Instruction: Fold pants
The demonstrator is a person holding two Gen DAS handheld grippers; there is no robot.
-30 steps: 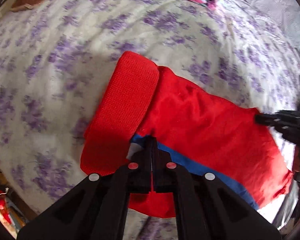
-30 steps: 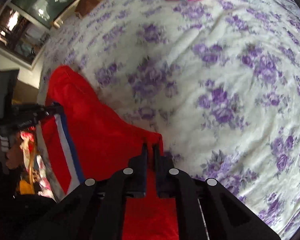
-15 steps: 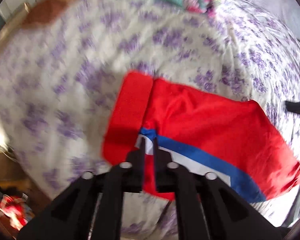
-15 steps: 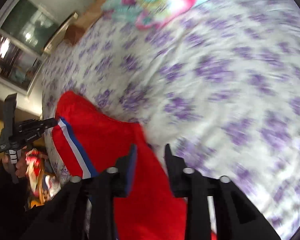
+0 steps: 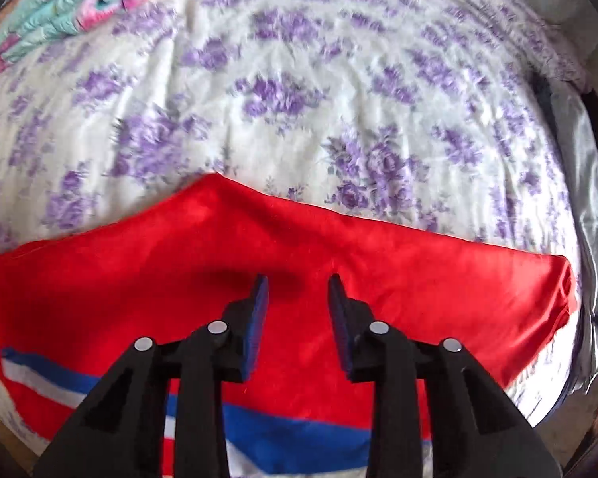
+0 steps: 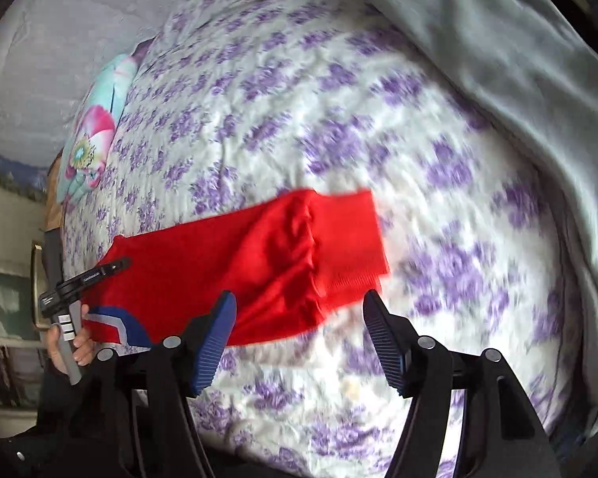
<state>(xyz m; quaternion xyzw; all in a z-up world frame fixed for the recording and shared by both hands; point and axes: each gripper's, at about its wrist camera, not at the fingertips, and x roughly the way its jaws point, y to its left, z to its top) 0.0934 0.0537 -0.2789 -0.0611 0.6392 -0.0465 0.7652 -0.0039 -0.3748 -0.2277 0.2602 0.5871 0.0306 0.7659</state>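
Observation:
The red pants (image 5: 283, 255) with a blue and white side stripe (image 5: 275, 438) lie folded flat on the bed. My left gripper (image 5: 297, 283) is open and empty just above the red cloth. In the right wrist view the pants (image 6: 235, 255) lie across the bed with the ribbed waistband (image 6: 347, 235) at the right end. My right gripper (image 6: 299, 302) is open wide and empty, close to the waistband end. The left gripper (image 6: 95, 275) shows at the far left over the other end of the pants.
The bed has a white sheet with purple flowers (image 5: 299, 91). A folded teal and pink blanket (image 5: 71, 8) lies at the far end. A grey blanket (image 6: 498, 51) lies along the right side. The bed edge (image 5: 594, 239) runs close to the pants' right end.
Both grippers have let go of the pants and opened. The pants now lie flat on the bed. Both grippers have drawn back and turned.

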